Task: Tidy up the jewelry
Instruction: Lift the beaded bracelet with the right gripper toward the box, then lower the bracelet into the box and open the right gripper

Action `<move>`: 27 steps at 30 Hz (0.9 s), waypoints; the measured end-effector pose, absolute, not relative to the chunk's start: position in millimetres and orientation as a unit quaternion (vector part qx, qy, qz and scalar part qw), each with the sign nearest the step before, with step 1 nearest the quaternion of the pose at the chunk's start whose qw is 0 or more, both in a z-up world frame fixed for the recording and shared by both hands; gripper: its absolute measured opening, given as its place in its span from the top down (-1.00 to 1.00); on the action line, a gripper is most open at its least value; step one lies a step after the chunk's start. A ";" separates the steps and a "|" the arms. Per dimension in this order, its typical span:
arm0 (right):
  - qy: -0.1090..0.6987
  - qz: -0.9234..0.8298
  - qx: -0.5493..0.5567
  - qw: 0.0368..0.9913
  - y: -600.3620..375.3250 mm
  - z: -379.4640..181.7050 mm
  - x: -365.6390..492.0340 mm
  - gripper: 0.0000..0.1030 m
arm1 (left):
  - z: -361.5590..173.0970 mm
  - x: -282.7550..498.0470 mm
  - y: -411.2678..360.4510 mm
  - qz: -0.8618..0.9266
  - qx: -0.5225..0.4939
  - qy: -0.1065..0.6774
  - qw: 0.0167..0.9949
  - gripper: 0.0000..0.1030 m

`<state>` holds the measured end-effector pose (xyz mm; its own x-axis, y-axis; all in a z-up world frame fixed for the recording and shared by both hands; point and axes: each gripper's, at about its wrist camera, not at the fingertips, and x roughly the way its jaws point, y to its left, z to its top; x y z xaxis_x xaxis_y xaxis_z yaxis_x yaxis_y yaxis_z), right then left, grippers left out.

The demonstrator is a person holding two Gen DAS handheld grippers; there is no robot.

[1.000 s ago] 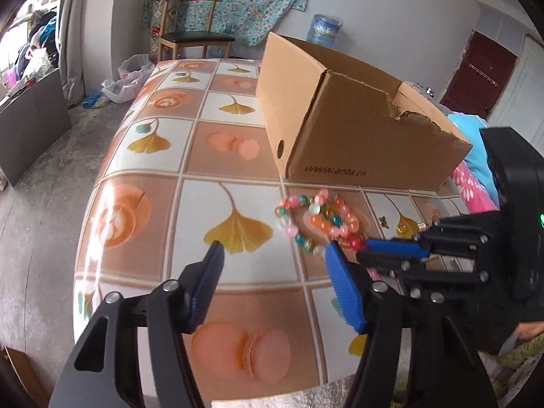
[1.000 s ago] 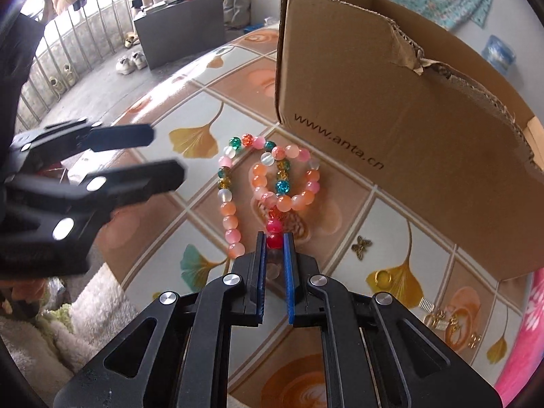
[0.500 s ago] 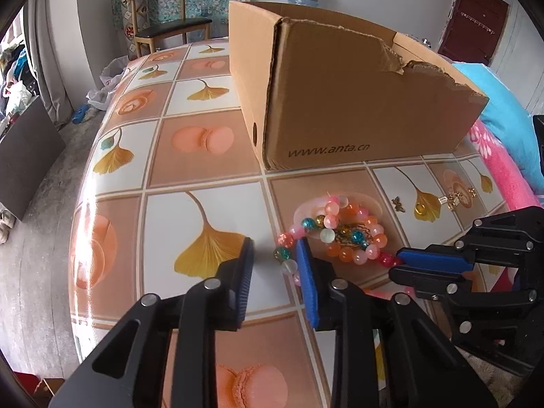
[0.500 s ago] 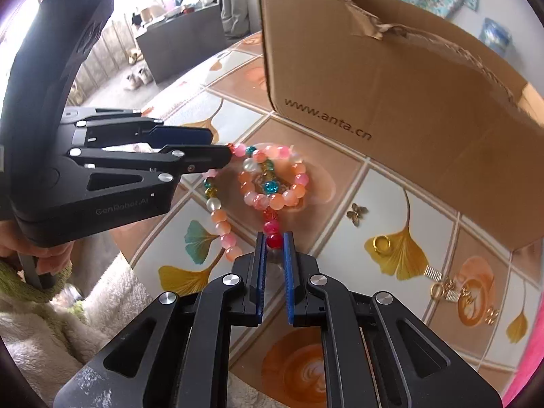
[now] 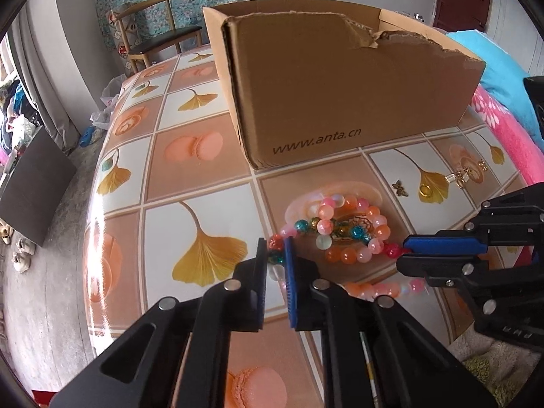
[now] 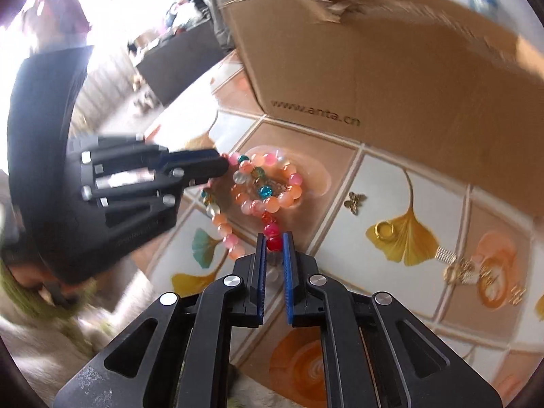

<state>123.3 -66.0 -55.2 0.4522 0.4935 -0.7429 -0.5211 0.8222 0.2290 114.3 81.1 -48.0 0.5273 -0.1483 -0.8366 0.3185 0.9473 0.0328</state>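
Observation:
A bead necklace (image 5: 343, 231) of pink, orange, white and teal beads lies coiled on the tiled table in front of the cardboard box (image 5: 340, 78). My left gripper (image 5: 276, 251) is shut on beads at the necklace's left side. My right gripper (image 6: 274, 243) is shut on red beads at its other end; it shows in the left wrist view (image 5: 404, 250) too. The necklace (image 6: 265, 187) and the left gripper (image 6: 224, 165) also show in the right wrist view. A gold ring (image 6: 384, 229), a butterfly charm (image 6: 355, 200) and small gold earrings (image 6: 469, 268) lie to the right.
The open cardboard box (image 6: 391, 61) stands just behind the jewelry. The table edge (image 5: 91, 238) drops off to the left onto a concrete floor. A wooden chair (image 5: 153, 37) stands at the far end. Pink and blue bedding (image 5: 503, 119) lies to the right.
My left gripper moved in to the necklace's left side and closed on its beads. My right gripper kept its hold on the red beads.

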 end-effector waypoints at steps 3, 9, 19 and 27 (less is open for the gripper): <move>0.441 0.324 0.056 0.835 -82.9 -50.7 127.7 0.86 | -39.1 116.6 88.8 -0.153 0.048 0.474 0.866 0.82; 0.431 0.375 0.169 0.803 -112.4 -38.9 134.5 0.86 | 0.6 120.4 105.5 -0.191 -0.033 0.457 0.868 0.82; 0.369 0.393 0.188 0.821 -140.5 -4.9 129.7 0.86 | 66.0 122.2 107.6 -0.204 -0.042 0.391 0.897 0.82; 0.286 0.387 0.128 0.867 -165.2 53.7 122.1 0.86 | 121.9 131.1 89.5 -0.214 0.001 0.328 0.920 0.82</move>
